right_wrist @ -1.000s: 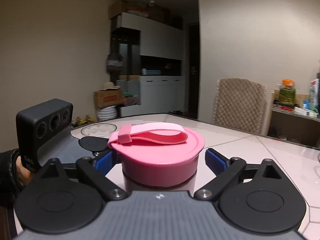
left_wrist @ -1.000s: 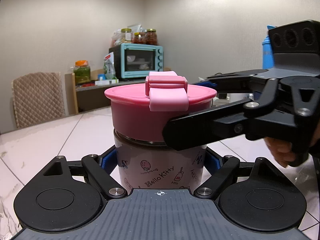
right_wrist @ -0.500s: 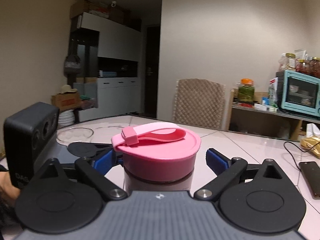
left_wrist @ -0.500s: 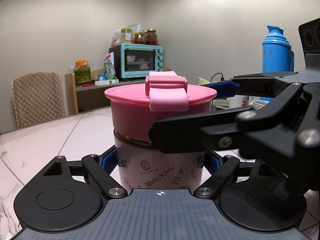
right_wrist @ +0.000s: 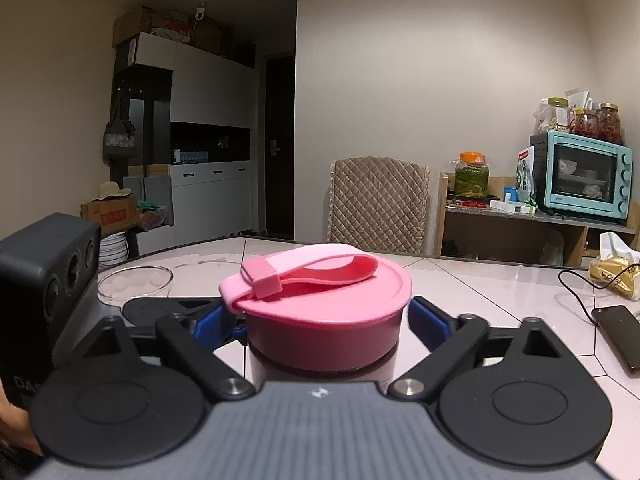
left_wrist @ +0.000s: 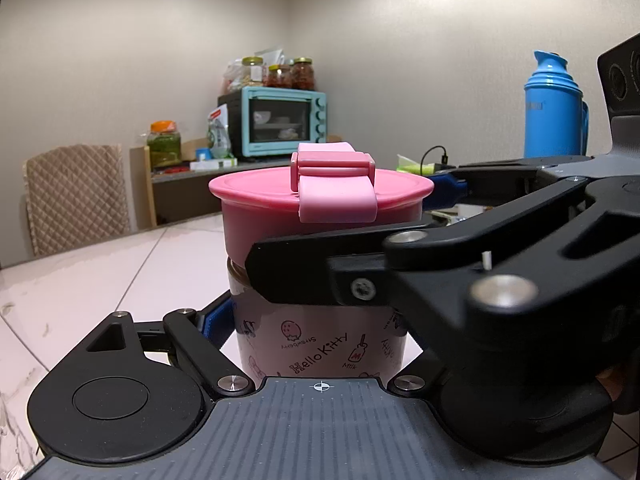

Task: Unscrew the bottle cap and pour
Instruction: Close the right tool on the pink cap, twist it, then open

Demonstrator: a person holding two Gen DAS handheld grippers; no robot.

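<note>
A pink Hello Kitty bottle [left_wrist: 320, 344] stands on the white tiled table [left_wrist: 100, 280], topped by a wide pink cap [left_wrist: 280, 216] with a strap. My left gripper [left_wrist: 320, 328] is shut on the bottle's body below the cap; its right finger is hidden behind the other gripper. My right gripper [right_wrist: 324, 320] comes in from the right and is closing around the cap [right_wrist: 332, 300]. Its blue pads [right_wrist: 428, 320] meet the cap's sides. In the left wrist view, one black finger [left_wrist: 320, 276] of it crosses in front of the cap's lower edge.
A glass bowl [right_wrist: 136, 282] sits on the table beyond the left gripper. A phone [right_wrist: 620, 336] with a cable and a gold packet [right_wrist: 616, 272] lie at the right. A blue thermos [left_wrist: 554, 116] stands behind. A quilted chair [right_wrist: 378, 204] is at the far edge.
My right gripper swung around the cap and its fingers drew in from well clear of the cap onto its sides. The left gripper and the bottle stayed still.
</note>
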